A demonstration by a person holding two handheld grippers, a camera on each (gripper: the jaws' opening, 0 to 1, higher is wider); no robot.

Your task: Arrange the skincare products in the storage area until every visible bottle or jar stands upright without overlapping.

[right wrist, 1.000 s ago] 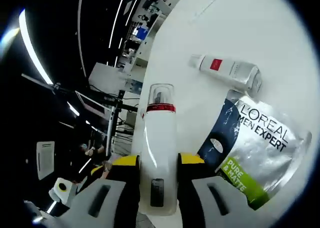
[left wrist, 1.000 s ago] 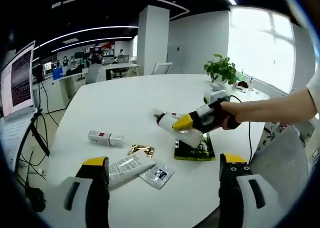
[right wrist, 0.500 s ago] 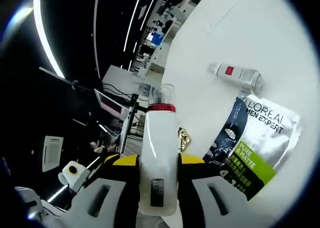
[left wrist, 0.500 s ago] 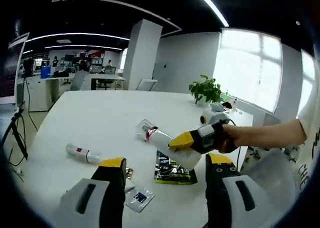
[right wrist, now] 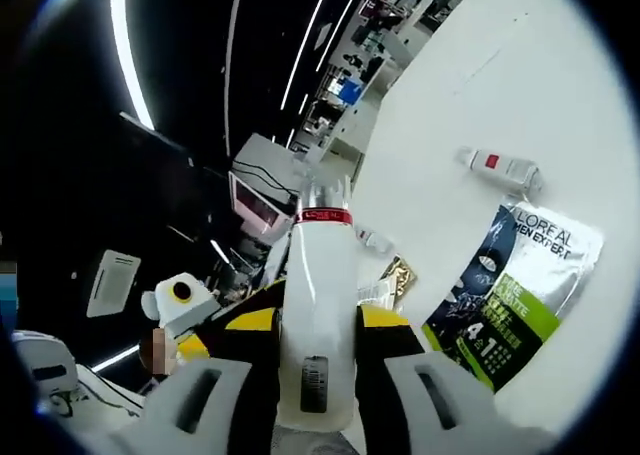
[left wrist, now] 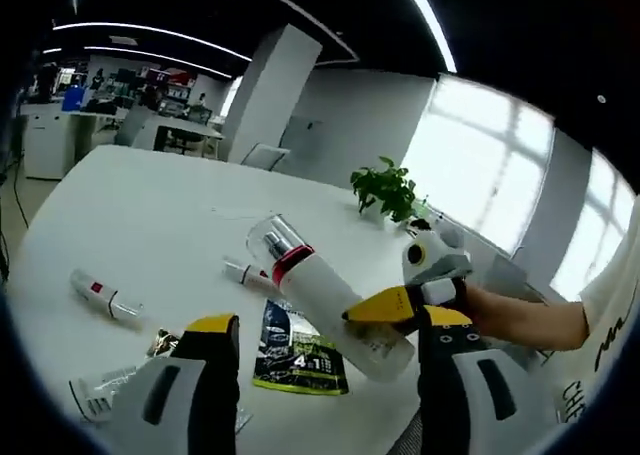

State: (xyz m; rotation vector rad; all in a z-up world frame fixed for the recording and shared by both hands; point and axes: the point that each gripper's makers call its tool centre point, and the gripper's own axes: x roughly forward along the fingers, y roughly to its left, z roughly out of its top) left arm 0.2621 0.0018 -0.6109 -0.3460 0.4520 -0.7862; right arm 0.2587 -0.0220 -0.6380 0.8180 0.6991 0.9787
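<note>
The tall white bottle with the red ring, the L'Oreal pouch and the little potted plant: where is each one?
White bottle (right wrist: 317, 315), right gripper view: its body.
L'Oreal pouch (right wrist: 520, 295), right gripper view: its printed front.
Potted plant (left wrist: 386, 187), left gripper view: its leaves.

An open office with a white pillar (left wrist: 268, 80), bright windows (left wrist: 478, 160), ceiling light strips (left wrist: 150, 43) and distant desks (left wrist: 175, 130).

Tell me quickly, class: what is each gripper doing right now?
Left gripper: open, holding nothing.
Right gripper: shut on the white pump bottle, lifted off the table.
</note>
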